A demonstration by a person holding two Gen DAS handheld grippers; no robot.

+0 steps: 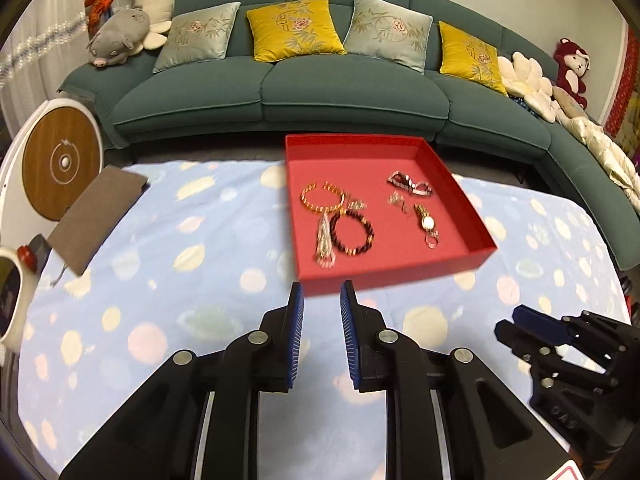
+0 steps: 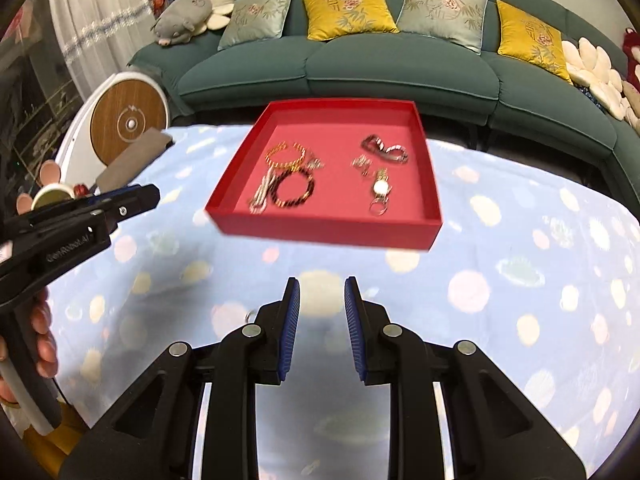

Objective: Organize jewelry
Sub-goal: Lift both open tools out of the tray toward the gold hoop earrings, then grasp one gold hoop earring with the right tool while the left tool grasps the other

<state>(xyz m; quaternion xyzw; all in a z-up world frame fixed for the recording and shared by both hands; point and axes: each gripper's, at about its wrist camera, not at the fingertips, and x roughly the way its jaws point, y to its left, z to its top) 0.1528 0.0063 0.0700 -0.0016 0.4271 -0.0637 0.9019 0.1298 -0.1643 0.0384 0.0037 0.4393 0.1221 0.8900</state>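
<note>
A red tray (image 1: 400,272) (image 2: 320,234) lies on the blue spotted cloth. In it are a gold bracelet (image 1: 322,197) (image 2: 285,155), a dark beaded bracelet (image 1: 352,232) (image 2: 292,189), a silver tassel piece (image 1: 325,240) (image 2: 262,194), a gold watch (image 1: 427,222) (image 2: 381,188), a dark-and-silver bracelet (image 1: 410,184) (image 2: 385,149) and small earrings (image 1: 396,200) (image 2: 360,162). My left gripper (image 1: 321,292) is open and empty, just short of the tray's near wall. My right gripper (image 2: 321,286) is open and empty, further back from the tray. A small ring (image 2: 251,315) lies on the cloth beside its left finger.
A brown flat pouch (image 1: 96,220) (image 2: 134,156) lies at the table's left edge. A round white-and-wood device (image 1: 60,160) (image 2: 128,120) stands beyond it. A green sofa (image 1: 280,96) with cushions runs behind the table. The other gripper shows at each view's side (image 1: 560,340) (image 2: 80,224).
</note>
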